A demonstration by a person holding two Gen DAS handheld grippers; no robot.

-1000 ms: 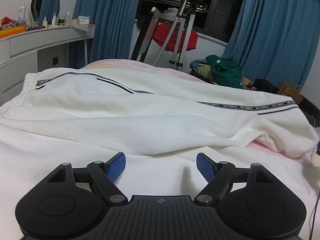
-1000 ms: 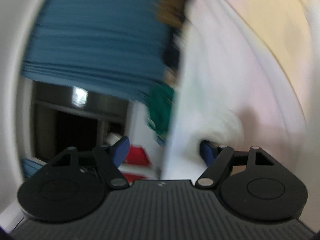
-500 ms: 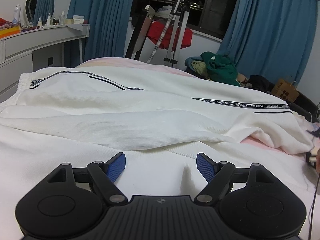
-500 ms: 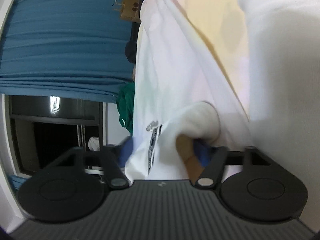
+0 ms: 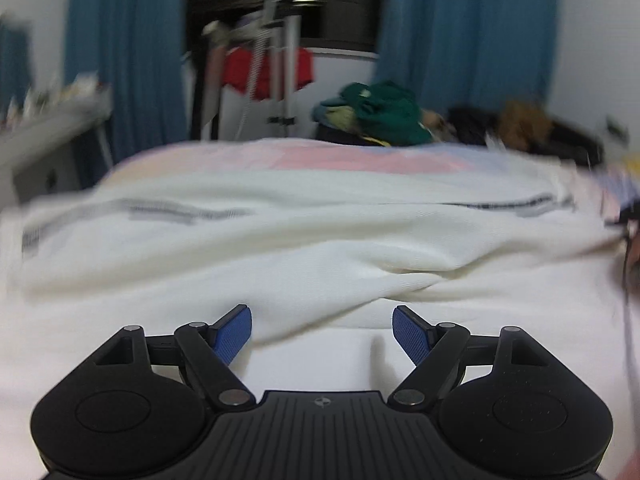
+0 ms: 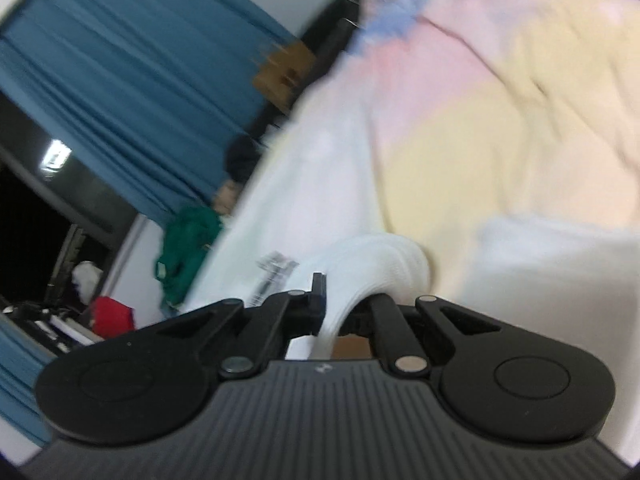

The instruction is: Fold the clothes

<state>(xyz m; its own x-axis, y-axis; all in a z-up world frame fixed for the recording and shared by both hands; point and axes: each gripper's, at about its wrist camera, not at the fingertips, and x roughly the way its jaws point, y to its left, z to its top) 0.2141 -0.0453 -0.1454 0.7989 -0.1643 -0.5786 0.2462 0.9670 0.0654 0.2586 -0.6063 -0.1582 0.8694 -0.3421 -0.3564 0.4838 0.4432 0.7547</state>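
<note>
White trousers (image 5: 320, 240) on bed (image 5: 320, 160) — green clothes (image 5: 384, 112), blue curtains (image 5: 460, 20) beyond

I count one white garment (image 5: 320, 232) spread across one bed (image 5: 360, 160), two blue curtains (image 5: 124, 48), and my two grippers (image 5: 322, 332).

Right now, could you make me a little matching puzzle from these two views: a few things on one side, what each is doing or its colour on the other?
Things:
1. left gripper
2. right gripper
3. curtains
4. clothes heap

States:
a. green
b. open, empty
c. blue
d. shut on the white garment

Pairs: 1-b, 2-d, 3-c, 4-a
</note>
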